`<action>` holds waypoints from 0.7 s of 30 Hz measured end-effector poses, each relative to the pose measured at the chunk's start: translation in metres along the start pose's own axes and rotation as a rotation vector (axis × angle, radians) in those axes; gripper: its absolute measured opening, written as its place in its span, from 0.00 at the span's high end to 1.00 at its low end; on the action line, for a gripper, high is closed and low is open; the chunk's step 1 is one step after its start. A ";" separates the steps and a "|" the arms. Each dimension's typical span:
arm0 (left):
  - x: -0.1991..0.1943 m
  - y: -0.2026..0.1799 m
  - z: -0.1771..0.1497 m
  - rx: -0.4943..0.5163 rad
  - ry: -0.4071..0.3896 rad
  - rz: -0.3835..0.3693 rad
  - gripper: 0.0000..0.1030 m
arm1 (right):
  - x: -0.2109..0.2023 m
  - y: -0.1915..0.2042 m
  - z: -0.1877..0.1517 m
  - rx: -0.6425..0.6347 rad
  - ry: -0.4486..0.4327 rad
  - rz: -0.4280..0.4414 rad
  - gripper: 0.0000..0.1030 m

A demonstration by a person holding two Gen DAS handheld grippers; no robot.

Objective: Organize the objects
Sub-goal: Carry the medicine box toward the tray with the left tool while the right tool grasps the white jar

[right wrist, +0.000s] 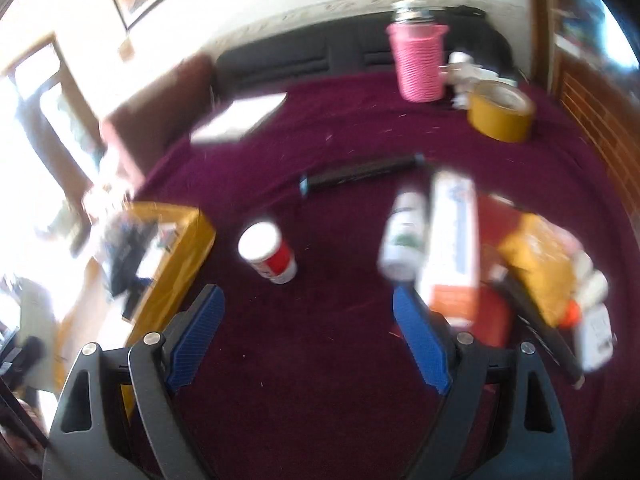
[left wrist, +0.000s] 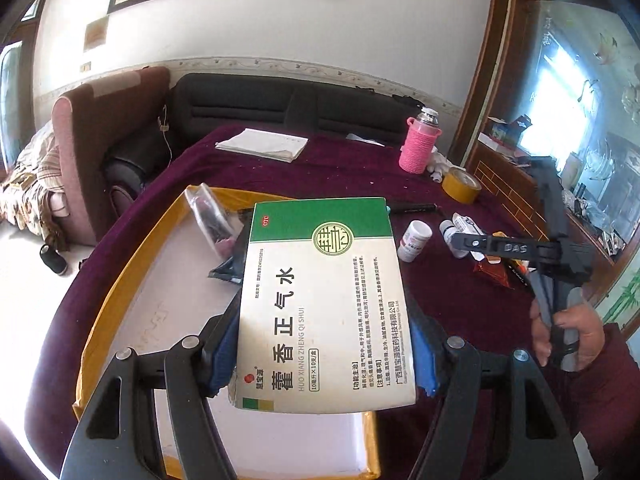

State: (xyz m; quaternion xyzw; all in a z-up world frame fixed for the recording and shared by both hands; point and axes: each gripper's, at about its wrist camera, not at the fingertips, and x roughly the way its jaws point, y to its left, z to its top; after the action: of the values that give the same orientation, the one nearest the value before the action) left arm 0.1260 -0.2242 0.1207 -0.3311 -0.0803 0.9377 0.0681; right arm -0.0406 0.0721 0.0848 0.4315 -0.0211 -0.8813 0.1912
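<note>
My left gripper [left wrist: 324,360] is shut on a green and white medicine box [left wrist: 324,304], its blue pads pressed against the two long sides. The box hangs over a shallow yellow-rimmed tray [left wrist: 120,280] with a white floor, where a clear bag [left wrist: 208,216] of dark items lies. My right gripper [right wrist: 306,294] is open and holds nothing, above the purple cloth. Ahead of it lie a red-labelled white bottle [right wrist: 270,256], a green-labelled white bottle [right wrist: 402,240] and a white and orange box [right wrist: 454,248]. The right wrist view is blurred.
A black marker [right wrist: 360,172], a yellow tape roll [right wrist: 500,110], a pink-sleeved flask [right wrist: 418,64] and a stack of papers [right wrist: 236,120] lie farther back. Yellow and red packets [right wrist: 540,256] crowd the right. A dark sofa [left wrist: 280,104] stands behind the table, a wooden cabinet [left wrist: 504,176] to the right.
</note>
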 end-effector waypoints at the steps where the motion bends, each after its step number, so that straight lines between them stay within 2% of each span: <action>1: -0.001 0.007 -0.002 -0.009 -0.002 0.007 0.37 | 0.011 0.009 0.002 -0.028 0.010 -0.026 0.16; 4: -0.007 0.032 -0.005 -0.036 -0.009 0.038 0.37 | 0.042 0.033 0.008 -0.088 0.030 -0.074 0.18; 7: -0.008 0.055 -0.008 -0.074 -0.008 0.059 0.37 | 0.055 0.044 0.016 -0.109 -0.005 -0.123 0.23; 8: -0.008 0.062 -0.010 -0.089 -0.007 0.064 0.37 | 0.058 0.046 0.018 -0.104 -0.008 -0.138 0.38; 9: -0.007 0.069 -0.012 -0.104 -0.004 0.068 0.37 | 0.062 0.045 0.020 -0.087 0.007 -0.139 0.66; 11: -0.004 0.080 -0.015 -0.131 0.001 0.071 0.37 | 0.071 0.044 0.020 -0.060 0.035 -0.143 0.69; 16: 0.002 0.092 -0.020 -0.153 0.012 0.083 0.37 | 0.059 0.041 0.020 -0.030 0.025 -0.151 0.69; 21: 0.003 0.100 -0.013 -0.133 0.023 0.111 0.37 | 0.022 0.049 0.026 0.008 -0.027 -0.059 0.69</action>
State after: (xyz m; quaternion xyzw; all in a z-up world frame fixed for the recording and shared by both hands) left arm 0.1245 -0.3200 0.0888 -0.3495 -0.1232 0.9288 -0.0051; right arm -0.0578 0.0157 0.0945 0.4207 -0.0143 -0.8923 0.1629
